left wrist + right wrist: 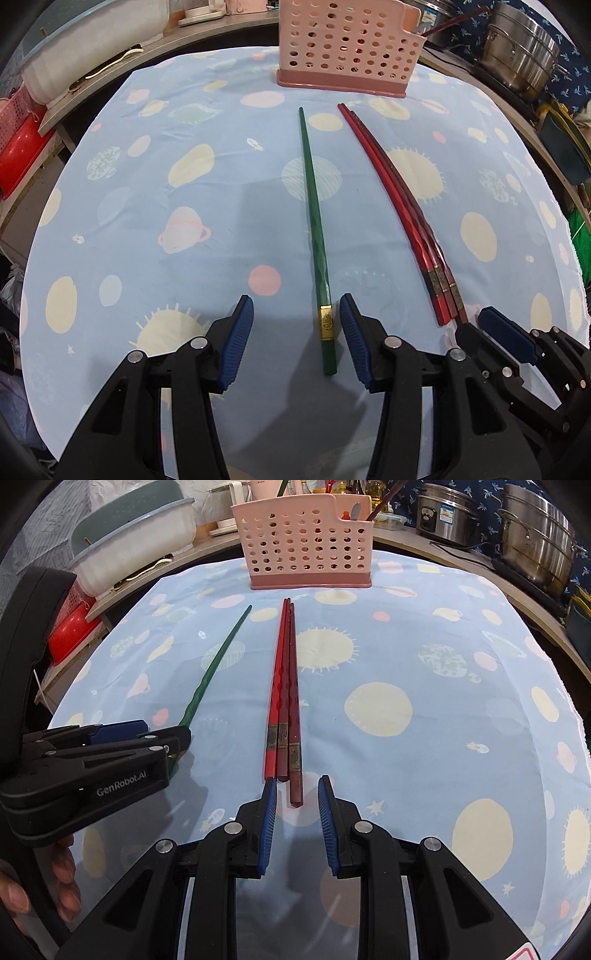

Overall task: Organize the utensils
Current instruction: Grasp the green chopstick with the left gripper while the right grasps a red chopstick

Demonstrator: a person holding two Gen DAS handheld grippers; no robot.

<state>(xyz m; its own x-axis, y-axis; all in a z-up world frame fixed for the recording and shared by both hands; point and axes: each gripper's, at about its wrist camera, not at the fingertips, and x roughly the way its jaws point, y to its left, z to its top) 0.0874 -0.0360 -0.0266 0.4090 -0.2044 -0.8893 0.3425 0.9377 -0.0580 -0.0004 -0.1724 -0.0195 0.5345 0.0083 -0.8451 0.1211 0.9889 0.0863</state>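
Four chopsticks lie on a worktop (147, 206) covered by a pale blue cloth printed with planets and suns. Furthest left, the left gripper (296, 325) points down at the cloth with its blue ribbed pads apart. Between them, nearer the right pad and not pressed by either, lies the thick end of a green chopstick (314, 221). It is square at that end, carries a gold band, and tapers towards the far edge. To its right, three red chopsticks (399, 192) lie side by side, touching, each with a dark gold-trimmed band near the thick end; one is bright red, two are darker. The right gripper (297, 795) sits at their thick ends, its pads apart around the tip of the darkest one. Beyond everything stands a pink perforated utensil holder (306, 550), upright at the cloth's far edge.
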